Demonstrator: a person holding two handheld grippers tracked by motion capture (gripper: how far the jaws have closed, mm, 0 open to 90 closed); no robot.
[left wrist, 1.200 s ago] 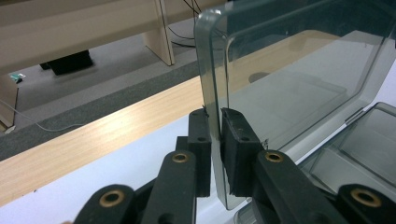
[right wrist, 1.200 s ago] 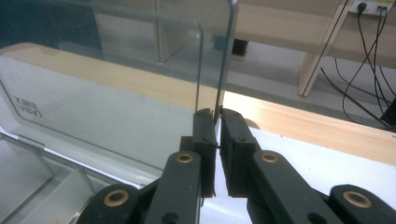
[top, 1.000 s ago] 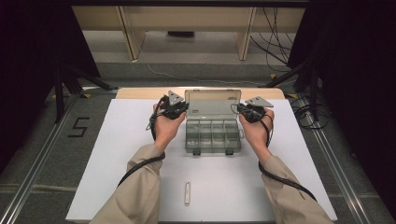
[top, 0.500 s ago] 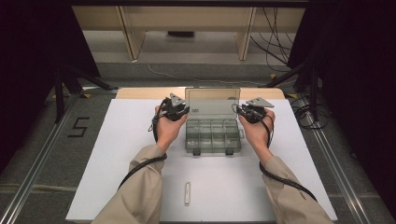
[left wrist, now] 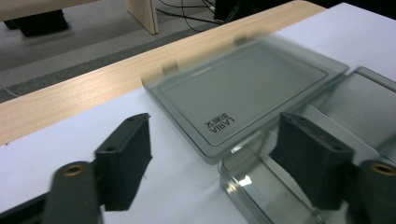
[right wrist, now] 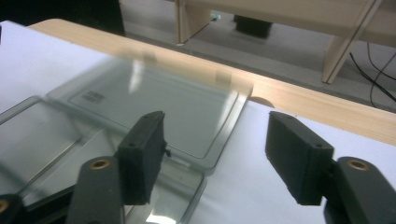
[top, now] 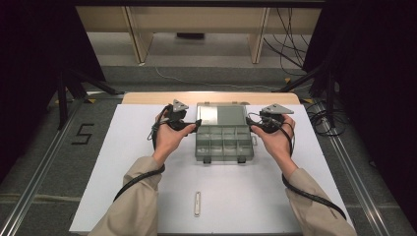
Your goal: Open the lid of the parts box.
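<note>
Box [top: 224,142] clear glossy plastic; tabletop [top: 123,196] matt white; tongs [left wrist: 210,172] matt black.

I work in what looks like a lab recording bay: a white-topped table [top: 123,196] on a pale wood board, metal floor rails [top: 34,187] at nine and three o'clock, black curtains [top: 29,59] both sides, loose cables [top: 290,29] at one o'clock, a taped number [top: 82,133] on the floor at ten.

Beige sleeves [top: 140,196], black cabled tools [top: 183,124]
</note>
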